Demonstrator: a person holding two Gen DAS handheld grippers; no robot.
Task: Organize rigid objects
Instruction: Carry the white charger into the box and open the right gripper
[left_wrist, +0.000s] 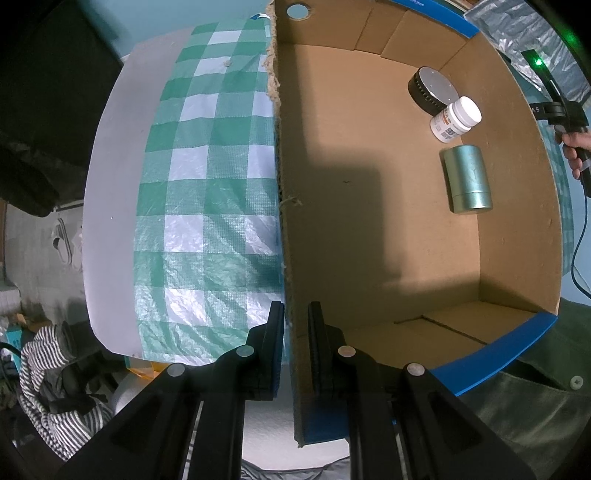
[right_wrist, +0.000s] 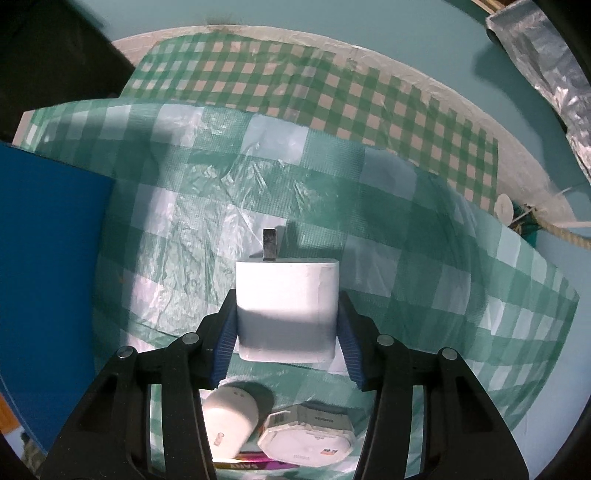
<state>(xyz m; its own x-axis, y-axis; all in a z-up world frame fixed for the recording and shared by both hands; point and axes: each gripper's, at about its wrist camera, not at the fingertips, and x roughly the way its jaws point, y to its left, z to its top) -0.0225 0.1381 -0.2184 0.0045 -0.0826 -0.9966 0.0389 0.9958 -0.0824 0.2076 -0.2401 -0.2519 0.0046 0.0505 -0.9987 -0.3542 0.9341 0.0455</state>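
Right wrist view: right gripper fingers squeeze the white charger only near its back end, so it might twist loose, while the left gripper fingers clamp the cardboard box wall.

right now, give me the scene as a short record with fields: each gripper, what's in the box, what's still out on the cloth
left gripper: shut on the cardboard box wall, pads either side of its edge
right gripper: shut on the white charger block, its metal prong pointing away from the camera
in the box: black round tin, white pill bottle on its side, teal canister on its side
still on the checked cloth: white rounded bottle, white octagonal box
box outside: blue
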